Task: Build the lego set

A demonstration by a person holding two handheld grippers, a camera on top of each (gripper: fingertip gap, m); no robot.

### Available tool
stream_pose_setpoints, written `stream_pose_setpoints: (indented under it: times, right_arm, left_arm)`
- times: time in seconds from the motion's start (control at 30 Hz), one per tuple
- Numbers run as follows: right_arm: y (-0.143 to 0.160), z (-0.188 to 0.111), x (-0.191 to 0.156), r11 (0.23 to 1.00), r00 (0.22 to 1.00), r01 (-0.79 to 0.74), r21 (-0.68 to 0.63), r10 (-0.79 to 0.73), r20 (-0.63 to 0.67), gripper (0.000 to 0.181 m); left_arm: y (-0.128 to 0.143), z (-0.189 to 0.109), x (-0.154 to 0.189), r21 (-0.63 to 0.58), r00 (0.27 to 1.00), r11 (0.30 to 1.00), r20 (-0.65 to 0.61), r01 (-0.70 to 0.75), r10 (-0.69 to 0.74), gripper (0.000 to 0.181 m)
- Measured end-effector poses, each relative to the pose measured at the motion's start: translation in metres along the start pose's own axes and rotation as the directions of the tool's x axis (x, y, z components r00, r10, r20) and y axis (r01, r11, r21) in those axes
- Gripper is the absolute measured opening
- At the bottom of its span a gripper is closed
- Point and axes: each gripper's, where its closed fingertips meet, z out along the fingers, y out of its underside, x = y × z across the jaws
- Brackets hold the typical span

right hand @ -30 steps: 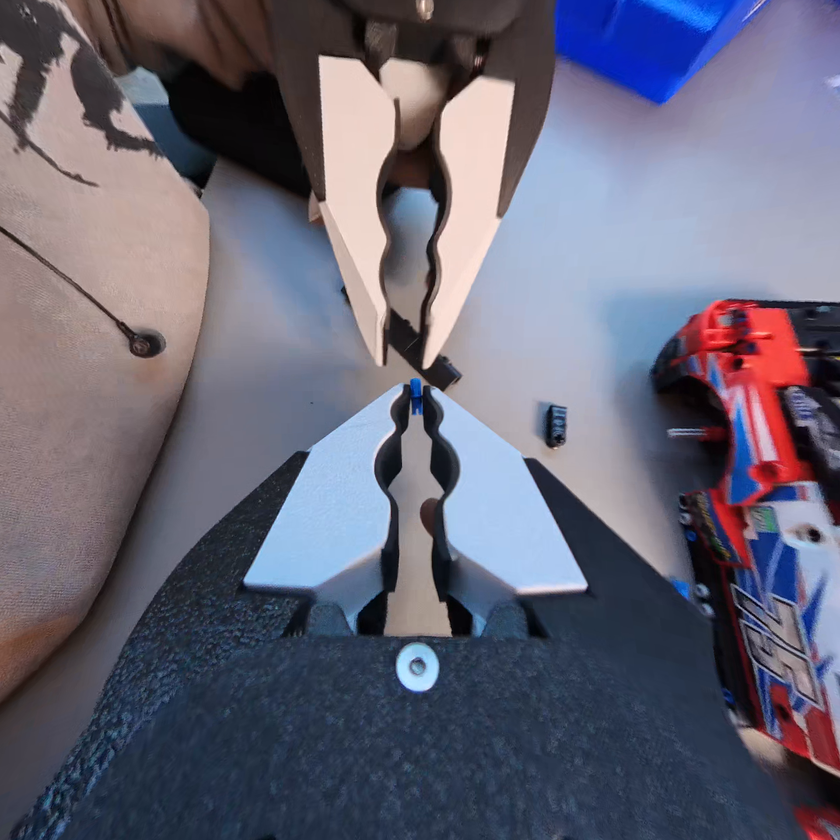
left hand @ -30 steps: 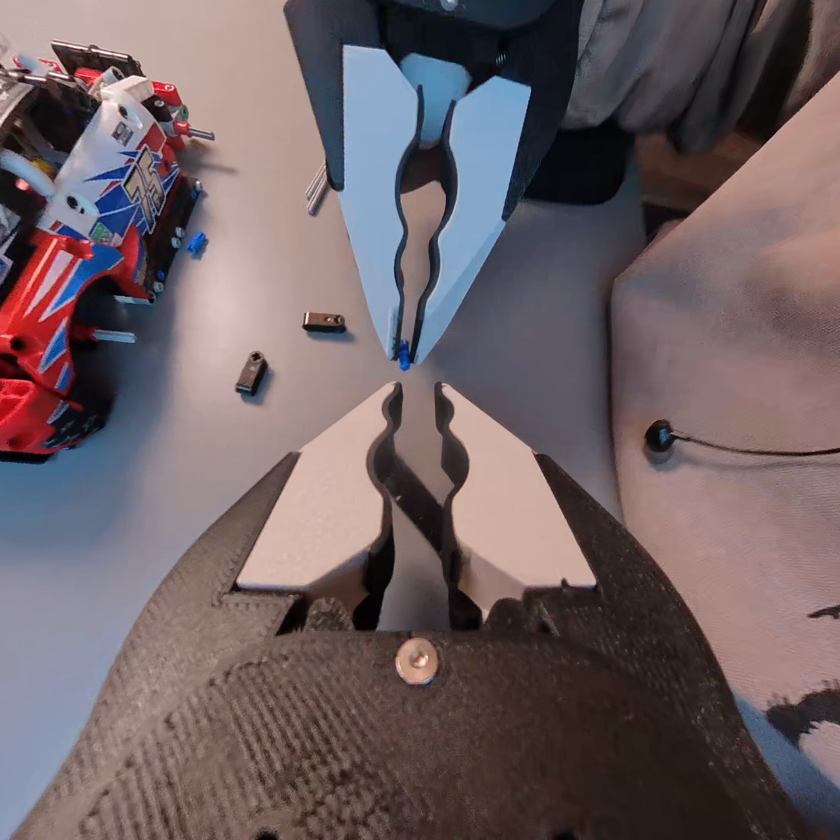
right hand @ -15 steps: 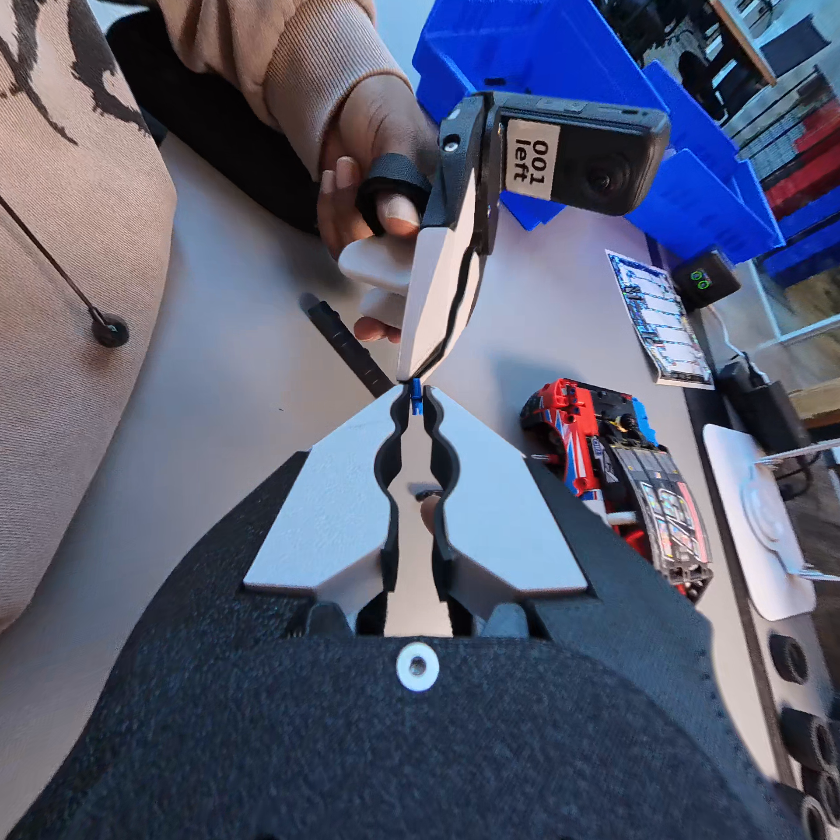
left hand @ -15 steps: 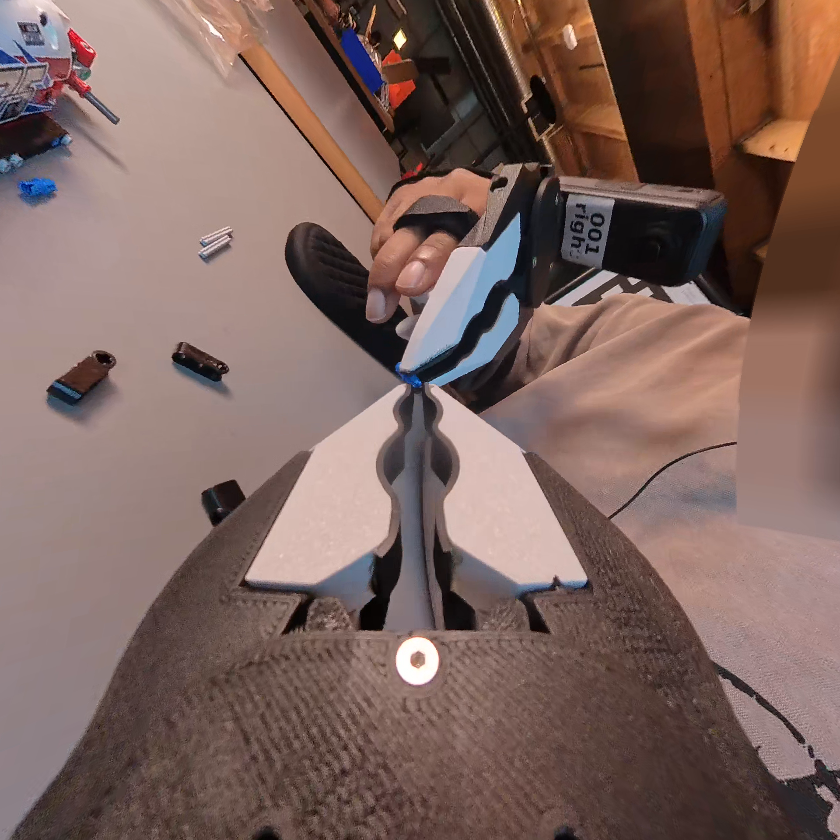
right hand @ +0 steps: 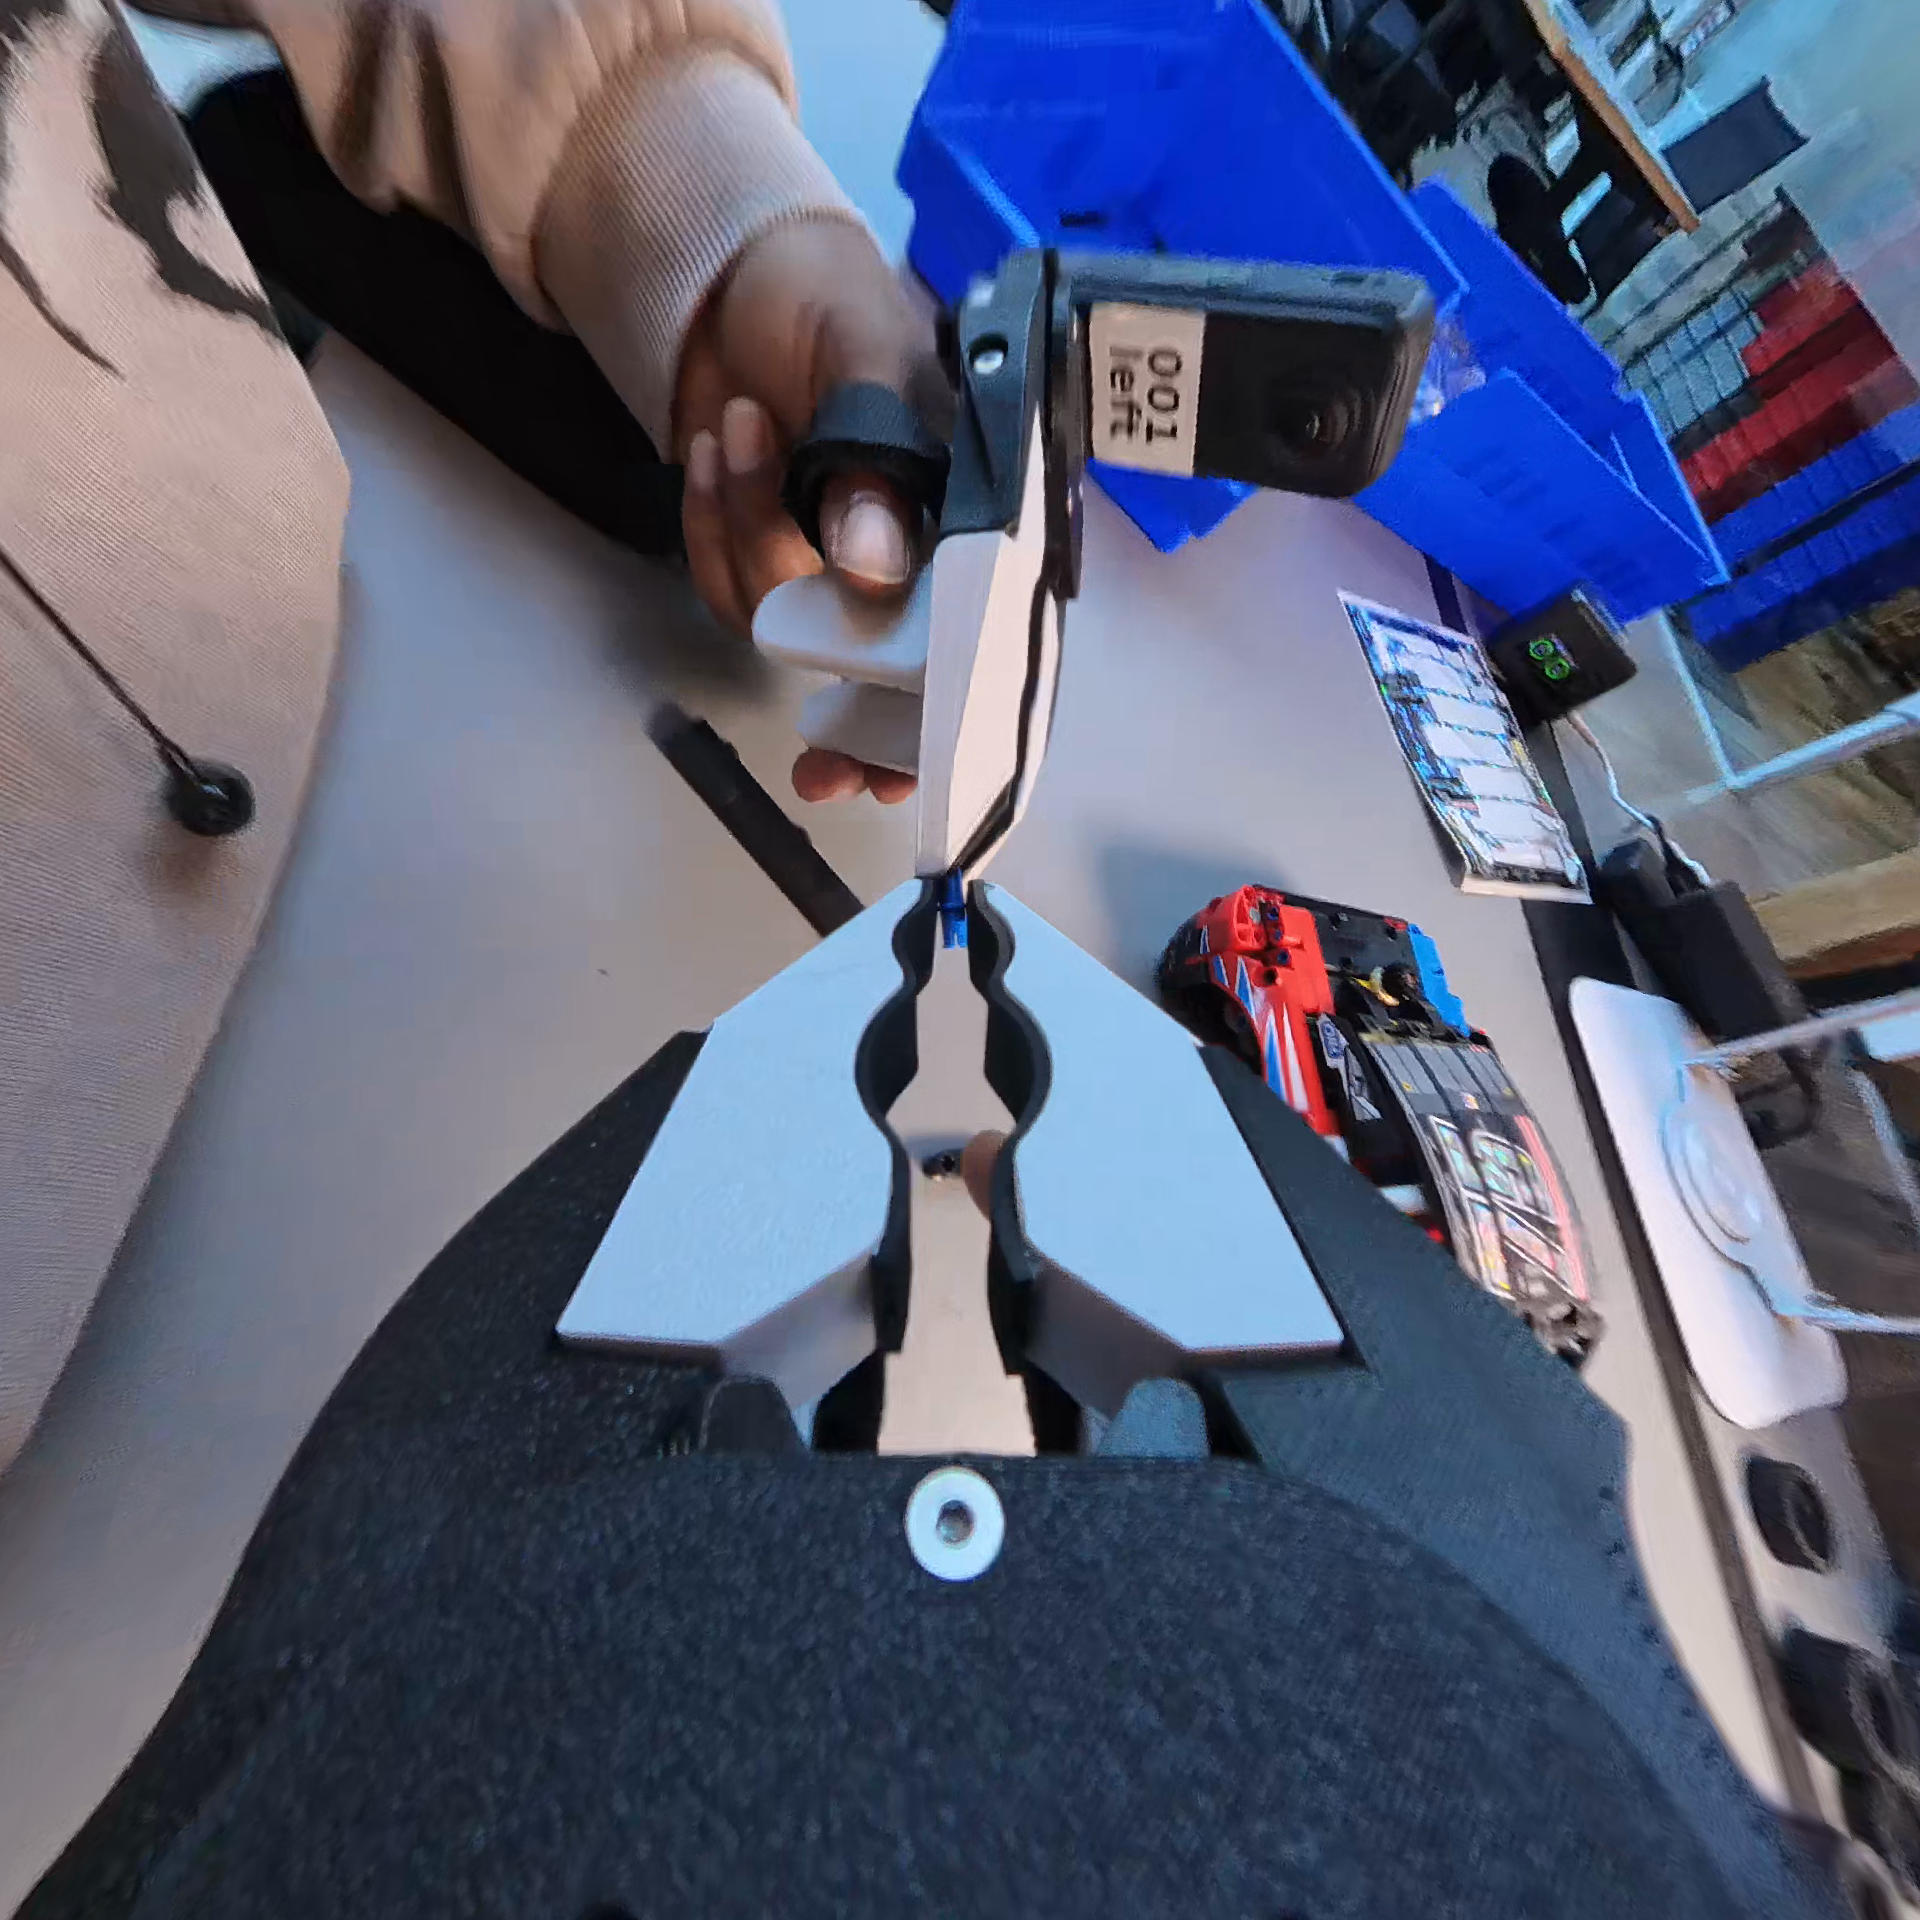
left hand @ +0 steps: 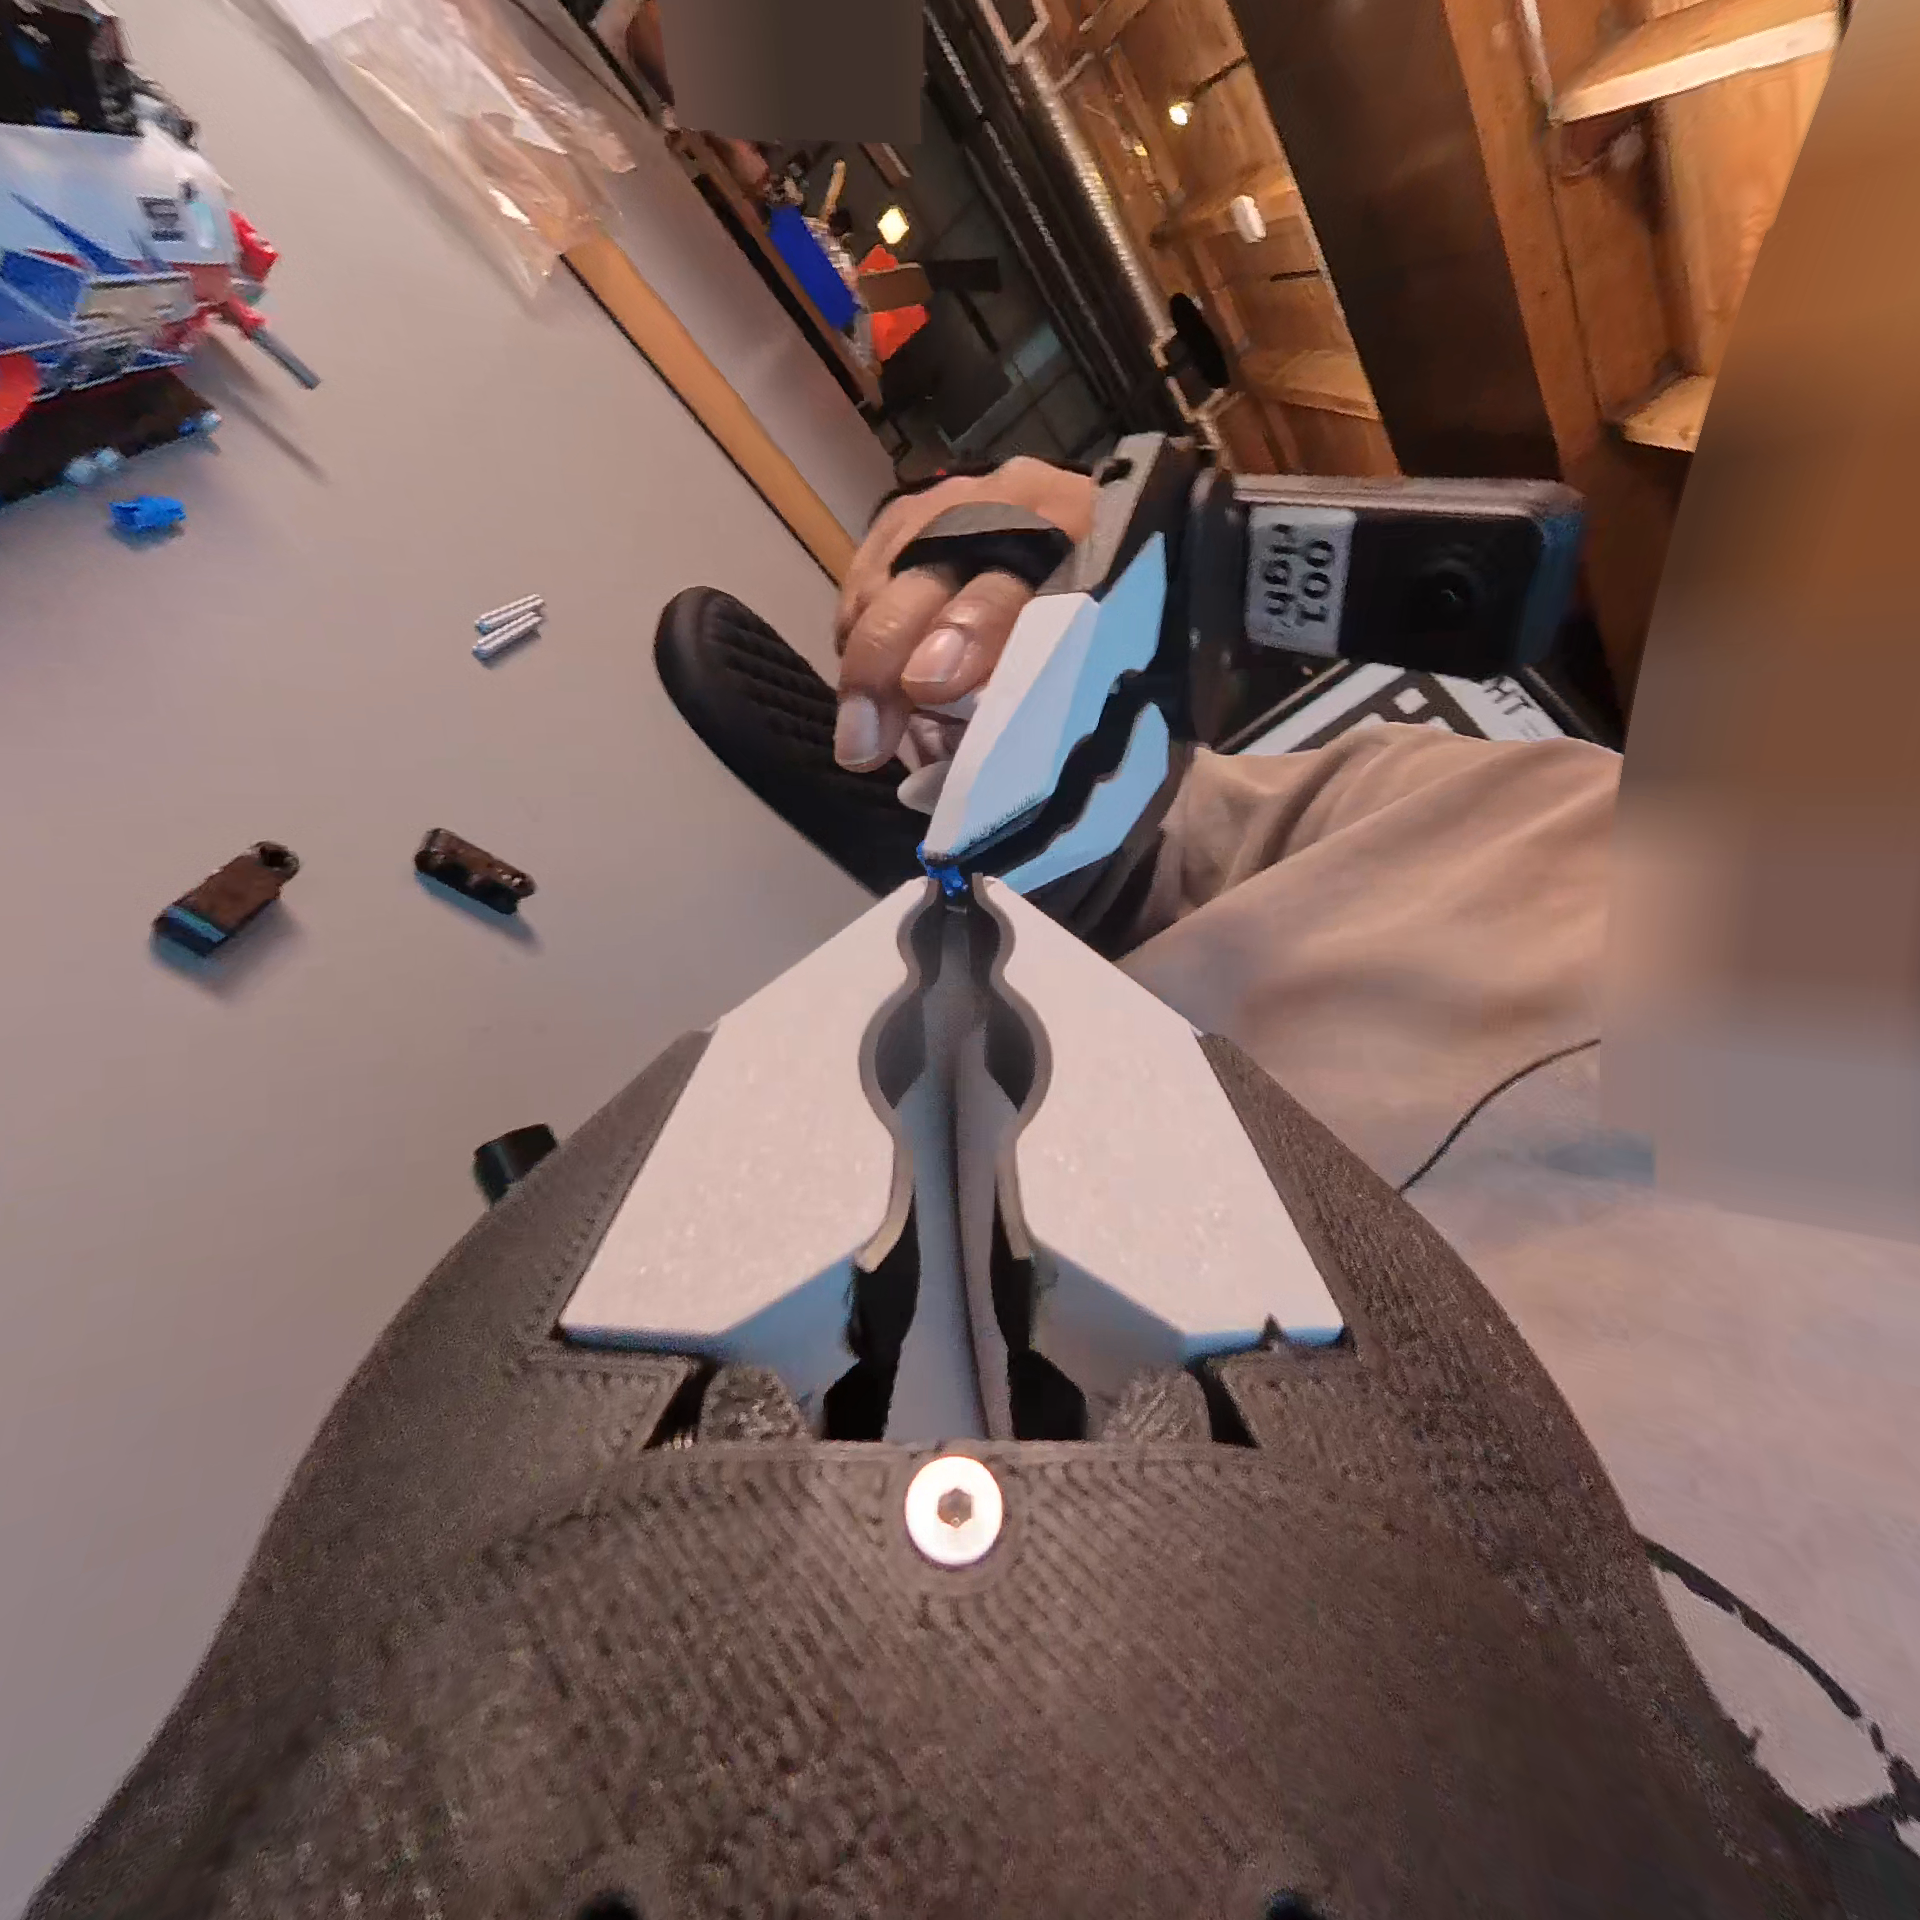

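Left wrist view: the left gripper [left hand: 951,902] has its jaws nearly closed, tips meeting the blue pin [left hand: 948,879] just ahead; whether they actually pinch it cannot be told here. The right gripper [left hand: 951,854] comes in from ahead and to the right, clamped on the same pin. Two black links [left hand: 223,896] lie well off to the left, the car [left hand: 114,281] far ahead-left.

Right wrist view: the right gripper [right hand: 951,914] holds the pin [right hand: 952,921] between its tips, jaws almost together. The left gripper [right hand: 961,857] meets it from straight ahead, nearly closed. The car [right hand: 1382,1070] sits to the right on the table [right hand: 499,935].

The step looks like a pin handover between grippers. Next, one must hold firm before the other releases, or the pin drops.
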Motion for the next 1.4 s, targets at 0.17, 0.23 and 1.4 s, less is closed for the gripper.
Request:
stream_pose_setpoints:
  times: [0.17, 0.23, 1.4]
  right_arm:
    - [-0.034, -0.019, -0.002, 0.923, 0.969, -0.229, 0.309, 0.187, 0.159, 0.007]
    - [-0.039, -0.021, -0.003, 0.902, 0.965, -0.249, 0.353, 0.197, 0.175, 0.009]
    - [0.044, -0.016, 0.011, 0.926, 0.943, -0.323, 0.195, 0.297, 0.149, 0.003]
  left_arm:
    - [-0.003, -0.001, 0.032, 0.023, 0.98, 0.998, -0.185, -0.063, 0.066, 0.001]
    - [-0.002, 0.0, 0.037, 0.021, 0.975, 0.997, -0.207, -0.074, 0.077, 0.0]
    - [0.048, -0.052, -0.081, -0.655, 0.498, 0.744, 0.605, -0.133, 0.621, 0.036]
